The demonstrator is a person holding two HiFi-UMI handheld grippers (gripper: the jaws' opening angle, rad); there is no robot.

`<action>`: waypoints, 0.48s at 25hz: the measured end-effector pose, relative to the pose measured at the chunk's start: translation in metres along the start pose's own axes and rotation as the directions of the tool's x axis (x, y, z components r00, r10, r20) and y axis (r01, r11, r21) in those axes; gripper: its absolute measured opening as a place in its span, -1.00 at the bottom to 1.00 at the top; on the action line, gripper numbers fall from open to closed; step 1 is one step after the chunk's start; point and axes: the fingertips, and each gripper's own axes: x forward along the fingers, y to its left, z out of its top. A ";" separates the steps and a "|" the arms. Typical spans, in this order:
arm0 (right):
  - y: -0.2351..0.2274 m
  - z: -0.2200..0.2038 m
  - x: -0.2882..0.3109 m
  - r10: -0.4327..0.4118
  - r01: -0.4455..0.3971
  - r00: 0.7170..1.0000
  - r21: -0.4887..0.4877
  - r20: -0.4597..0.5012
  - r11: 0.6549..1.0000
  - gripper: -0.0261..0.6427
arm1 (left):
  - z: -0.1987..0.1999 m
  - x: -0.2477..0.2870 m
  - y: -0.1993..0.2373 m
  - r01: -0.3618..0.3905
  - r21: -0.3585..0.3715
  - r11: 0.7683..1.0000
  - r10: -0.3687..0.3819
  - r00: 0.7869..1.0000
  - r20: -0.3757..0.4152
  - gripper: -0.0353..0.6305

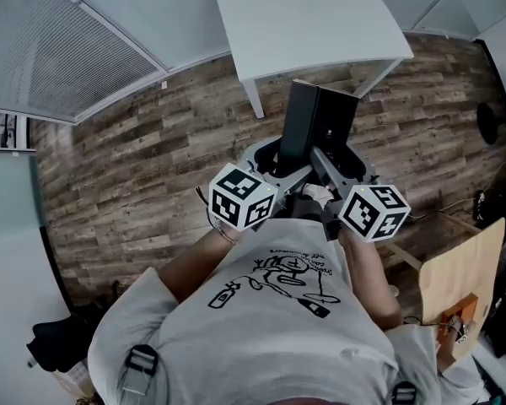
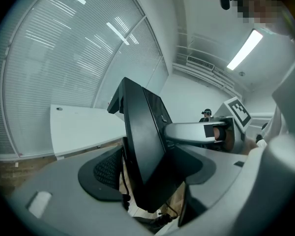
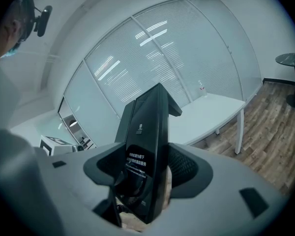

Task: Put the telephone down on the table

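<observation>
left tongs (image 2: 146,177): spread wide but not empty. The pads are pinching the black telephone (image 1: 318,126) from either side, low on its body.
telephone: up in the air, standing on edge between my two tools, just in front of the person's chest. Nothing is under it except the wood floor (image 1: 126,171). A curly cord (image 2: 119,198) dangles from the bottom end.
right tongs (image 3: 148,178): same deal, jaws far apart and clamped on the telephone, with the face that has the white print turned toward this camera. So it's a two-handed carry, one tool on each side.
worktop (image 1: 308,24): the white one, ahead of the telephone and well apart from it. The head view shows floor between the two.
done so far: the telephone is gripped and lifted, and it's facing roughly toward the worktop. That's about it.
left to do: pretty much the whole job, I'd say. I need to close the gap to the worktop, bring the telephone over the white top, lower it until it sits, then let go with both tools.
progress guess: early, call it the carry stage. Nothing has been set down yet.
worry: it's riding on edge, so I'd probably want to tip it flat before releasing. That cord could also snag on the worktop's near edge.
</observation>
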 end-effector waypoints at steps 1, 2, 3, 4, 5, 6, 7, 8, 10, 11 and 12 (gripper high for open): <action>0.000 0.001 0.002 0.000 0.000 1.000 0.000 -0.001 1.000 -0.22 | 0.001 0.001 0.002 -0.001 -0.003 1.000 0.001 1.000 0.000 0.05; -0.001 0.003 0.005 -0.001 0.001 1.000 0.001 -0.002 1.000 -0.22 | 0.003 0.002 0.004 -0.001 -0.004 1.000 0.001 1.000 0.000 0.05; -0.003 0.005 0.007 -0.001 0.001 1.000 0.001 -0.002 1.000 -0.22 | 0.005 0.004 0.006 -0.001 -0.005 1.000 0.001 1.000 -0.001 0.05; -0.004 0.007 0.009 -0.001 0.001 1.000 0.003 -0.001 1.000 -0.22 | 0.007 0.006 0.009 -0.001 -0.004 1.000 0.001 1.000 -0.001 0.05; -0.006 0.009 0.011 -0.001 0.001 1.000 0.003 -0.001 1.000 -0.22 | 0.008 0.008 0.010 -0.001 -0.003 1.000 0.001 1.000 -0.001 0.05; -0.008 0.011 0.013 0.000 0.000 1.000 0.004 0.000 1.000 -0.22 | 0.010 0.011 0.012 -0.002 -0.002 1.000 0.002 1.000 -0.001 0.05; -0.011 0.013 0.014 0.001 -0.001 1.000 0.003 0.000 1.000 -0.22 | 0.012 0.014 0.013 -0.003 -0.002 1.000 0.003 1.000 -0.001 0.05; -0.014 0.015 0.016 0.003 -0.003 1.000 0.002 0.000 1.000 -0.22 | 0.013 0.017 0.014 -0.004 -0.003 1.000 0.004 1.000 -0.002 0.05; -0.020 0.022 0.019 0.007 -0.007 1.000 -0.001 -0.001 1.000 -0.22 | 0.018 0.025 0.017 -0.007 -0.003 1.000 0.007 1.000 -0.002 0.05; -0.024 0.025 0.021 0.009 -0.009 1.000 -0.001 -0.002 1.000 -0.22 | 0.021 0.029 0.019 -0.009 -0.003 1.000 0.009 1.000 -0.002 0.05; -0.028 0.029 0.023 0.012 -0.012 1.000 -0.001 -0.003 1.000 -0.22 | 0.024 0.034 0.020 -0.011 -0.004 1.000 0.011 1.000 -0.002 0.05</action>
